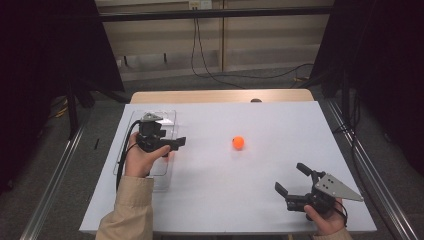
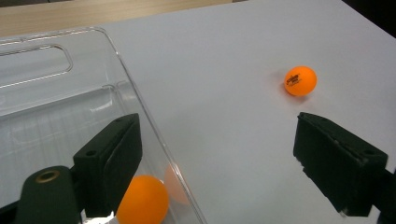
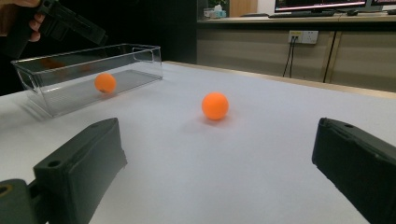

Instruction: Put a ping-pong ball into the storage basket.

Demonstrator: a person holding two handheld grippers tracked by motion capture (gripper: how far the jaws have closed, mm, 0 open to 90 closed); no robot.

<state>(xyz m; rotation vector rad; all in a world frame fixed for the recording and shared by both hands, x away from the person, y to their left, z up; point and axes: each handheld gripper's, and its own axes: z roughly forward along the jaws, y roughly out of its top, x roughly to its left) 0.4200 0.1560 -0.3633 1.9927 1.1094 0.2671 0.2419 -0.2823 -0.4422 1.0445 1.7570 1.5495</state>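
The left hand-held gripper hangs open over the clear box, one ball below it; the right hand-held gripper, jaws apart, faces the loose ball ahead on the table.

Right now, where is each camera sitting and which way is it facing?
High view: above the person's side, looking forward and down on the table; both forearms and hands show.
Left gripper view: over the clear box, facing the loose ball; its open jaws show.
Right gripper view: low near the table, facing that ball and the box; open jaws.
All share the loose ball.
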